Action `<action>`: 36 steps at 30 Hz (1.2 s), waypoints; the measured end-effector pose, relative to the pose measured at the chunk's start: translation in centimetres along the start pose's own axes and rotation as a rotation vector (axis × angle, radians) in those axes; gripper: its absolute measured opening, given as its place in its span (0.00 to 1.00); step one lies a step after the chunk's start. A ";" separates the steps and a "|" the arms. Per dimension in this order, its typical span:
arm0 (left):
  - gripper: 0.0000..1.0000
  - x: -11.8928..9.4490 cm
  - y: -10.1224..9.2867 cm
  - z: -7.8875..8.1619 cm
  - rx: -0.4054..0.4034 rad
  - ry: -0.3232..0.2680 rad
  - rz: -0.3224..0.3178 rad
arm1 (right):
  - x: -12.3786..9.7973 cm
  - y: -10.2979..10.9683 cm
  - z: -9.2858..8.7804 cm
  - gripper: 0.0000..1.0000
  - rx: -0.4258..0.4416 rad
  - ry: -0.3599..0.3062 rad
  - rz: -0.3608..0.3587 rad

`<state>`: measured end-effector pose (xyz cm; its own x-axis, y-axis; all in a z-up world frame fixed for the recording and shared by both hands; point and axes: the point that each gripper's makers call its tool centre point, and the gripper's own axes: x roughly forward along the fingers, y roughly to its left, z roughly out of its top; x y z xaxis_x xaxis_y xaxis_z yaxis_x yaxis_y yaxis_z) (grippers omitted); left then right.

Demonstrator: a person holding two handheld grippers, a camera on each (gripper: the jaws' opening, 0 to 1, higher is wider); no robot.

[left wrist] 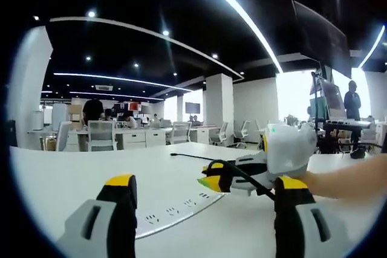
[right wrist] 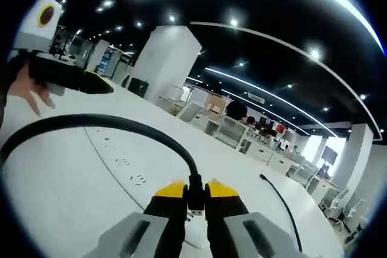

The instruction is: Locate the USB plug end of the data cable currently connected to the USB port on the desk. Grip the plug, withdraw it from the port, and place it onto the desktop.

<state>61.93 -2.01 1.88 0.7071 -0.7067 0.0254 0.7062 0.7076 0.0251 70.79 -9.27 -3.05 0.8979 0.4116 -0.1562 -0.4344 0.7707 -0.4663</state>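
USB plug [right wrist: 195, 205]: black body with a metal tip, clamped between the yellow-tipped jaws of the right gripper [right wrist: 195, 193], which are closed against its sides; the tip points down toward the white desk [right wrist: 54, 209], and whether it touches the surface cannot be told; data cable [right wrist: 109, 124]: black, rising from the plug and arching in a wide loop to the left edge of the right gripper view; in the left gripper view the same cable [left wrist: 242, 173] runs across that gripper's yellow tips and down toward the lower right; power strip [left wrist: 175, 209]: a long recessed band of sockets set into the desktop, curving through the middle of the desk, just beside the plug in the right gripper view [right wrist: 124, 167]; second cable [right wrist: 284, 206]: thin, black, lying loose on the desk to the right, well apart from the plug; left gripper [left wrist: 202, 194]: jaws spread wide, nothing between them, hovering above the strip; it also appears at upper left of the right gripper view [right wrist: 84, 81], with a hand [right wrist: 27, 92] behind it; desk surface: broad and bare on both sides of the strip, far edge rounded; surroundings: open office with white chairs [left wrist: 101, 134], columns [left wrist: 219, 108], ceiling light strips, a person [left wrist: 352, 102] standing at far right.
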 end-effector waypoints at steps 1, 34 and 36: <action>0.94 0.0 0.0 0.0 0.001 -0.001 -0.003 | 0.0 0.3 0.0 0.13 -0.027 -0.001 0.017; 0.94 -0.4 1.1 0.1 0.022 0.000 0.025 | -1.0 4.6 -1.7 0.13 -0.324 0.043 0.157; 0.94 -0.4 1.1 0.1 0.021 0.000 0.026 | -1.0 4.8 -1.8 0.13 -0.330 0.041 0.166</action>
<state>62.38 -0.95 2.04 0.7250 -0.6883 0.0261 0.6870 0.7253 0.0452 67.91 -6.90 -6.64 0.8220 0.4928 -0.2855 -0.5342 0.4934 -0.6864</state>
